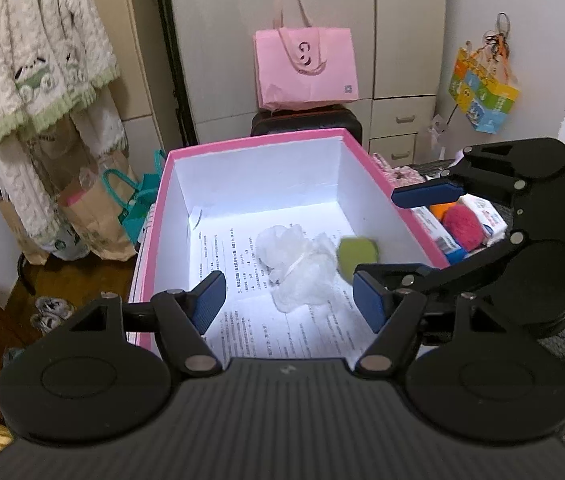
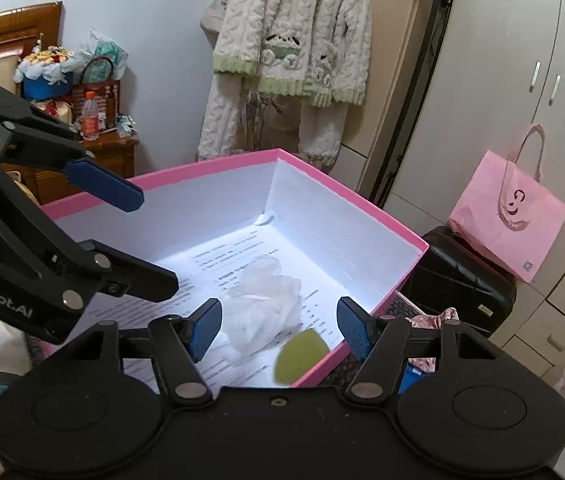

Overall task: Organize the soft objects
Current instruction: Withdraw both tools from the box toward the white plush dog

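Inside the pink box (image 1: pixel 266 148), a white mesh puff (image 1: pixel 296 266) lay on printed paper (image 1: pixel 242 320), a blurred green ball (image 1: pixel 356 258) just beside it. Both the left hand-held gripper (image 1: pixel 290 300) and right hand-held gripper (image 2: pixel 278 328) hung released above, grasping nothing.

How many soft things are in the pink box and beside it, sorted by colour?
White mesh bath pouf, in the pink box: 1
Green ball, in the box: 1
Red pom-pom, beside the box: 1
Orange ball, beside the box: 1
Total: 4
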A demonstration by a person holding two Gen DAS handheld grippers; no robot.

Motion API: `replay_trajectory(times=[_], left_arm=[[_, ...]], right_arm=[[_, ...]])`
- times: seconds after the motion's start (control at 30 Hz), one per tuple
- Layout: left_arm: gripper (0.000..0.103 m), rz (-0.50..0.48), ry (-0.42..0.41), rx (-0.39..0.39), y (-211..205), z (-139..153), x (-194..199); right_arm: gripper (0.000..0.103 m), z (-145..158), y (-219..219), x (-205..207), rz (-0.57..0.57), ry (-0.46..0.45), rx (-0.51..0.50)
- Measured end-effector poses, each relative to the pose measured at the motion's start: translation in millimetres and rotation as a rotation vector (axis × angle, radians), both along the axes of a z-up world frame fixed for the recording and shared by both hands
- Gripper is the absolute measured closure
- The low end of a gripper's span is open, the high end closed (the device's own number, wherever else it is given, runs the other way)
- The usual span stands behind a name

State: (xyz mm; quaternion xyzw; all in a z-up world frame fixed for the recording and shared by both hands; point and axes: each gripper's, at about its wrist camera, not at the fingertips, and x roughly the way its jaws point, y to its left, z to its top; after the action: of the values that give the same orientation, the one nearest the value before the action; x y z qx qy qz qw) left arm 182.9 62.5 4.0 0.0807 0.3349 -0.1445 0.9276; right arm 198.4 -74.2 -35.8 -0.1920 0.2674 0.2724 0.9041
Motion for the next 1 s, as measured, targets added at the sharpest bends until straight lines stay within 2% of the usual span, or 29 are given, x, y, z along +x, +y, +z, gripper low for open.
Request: replay_trajectory(times=[0.33, 0.63, 0.8, 1.0], left_arm=[[0.028, -0.104, -0.018, 0.003, -14.2, 21.5, -45.6], [0.024, -0.220, -0.047, 0.012, -38.7, 33.3, -83.9], [0.022, -0.312, -0.031, 0.028, -63.8, 26.5, -96.4], [0.022, -0.393, 0.022, 0.005, -93.0, 15.3, -98.8]], right_arm=[[0.032, 23.5, -22.0, -53.3, 0.019, -0.012, 0.024], [0.029, 35.5, -86.8, -106.7, -0.015, 0.002, 0.085], [0.028, 30.4, -118.0, -131.1, -0.048, 0.015, 0.093], [0.024, 8.5, -141.4, -142.0, -0.068, 0.035, 0.107]])
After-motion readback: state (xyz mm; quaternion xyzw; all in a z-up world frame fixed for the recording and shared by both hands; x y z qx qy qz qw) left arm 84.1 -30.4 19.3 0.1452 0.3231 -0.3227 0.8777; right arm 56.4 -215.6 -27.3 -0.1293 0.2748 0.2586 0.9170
